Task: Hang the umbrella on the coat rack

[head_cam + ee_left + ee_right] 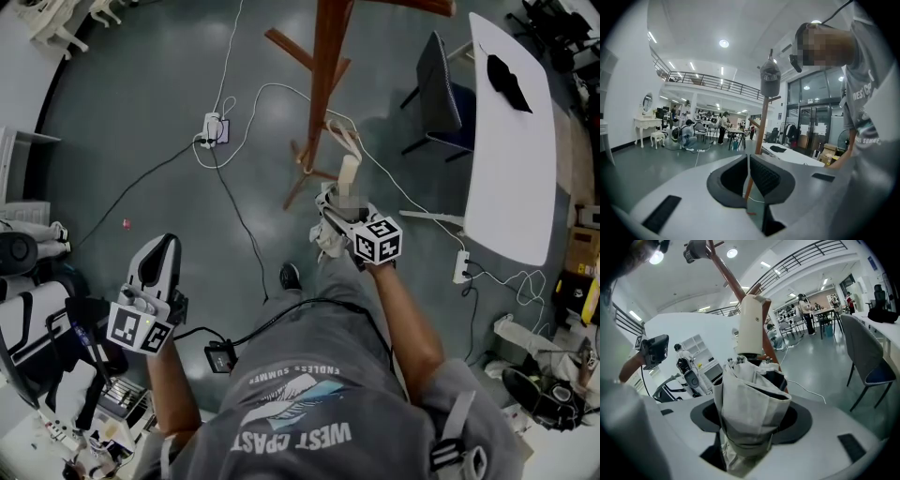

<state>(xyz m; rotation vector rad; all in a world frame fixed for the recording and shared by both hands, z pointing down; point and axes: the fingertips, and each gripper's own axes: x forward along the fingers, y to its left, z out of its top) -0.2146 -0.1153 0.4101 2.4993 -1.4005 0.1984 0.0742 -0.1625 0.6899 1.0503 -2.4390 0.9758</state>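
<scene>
A folded beige umbrella (749, 404) with a cream handle (752, 329) stands upright between the jaws of my right gripper (750, 430), which is shut on it. In the head view the right gripper (337, 217) holds the umbrella (330, 225) low beside the foot of the brown wooden coat rack (328, 75), and the handle (349, 173) points toward the pole. My left gripper (157, 258) hangs at the lower left, far from the rack. Its jaws are together with nothing between them (748, 173). A grey cap (770, 77) tops the rack pole (763, 124).
A long white table (511, 141) and a dark chair (439, 89) stand right of the rack. Cables and power strips (214, 128) (461, 267) lie across the grey floor. Equipment is crowded at the lower left (56, 375). Several people sit far off (686, 133).
</scene>
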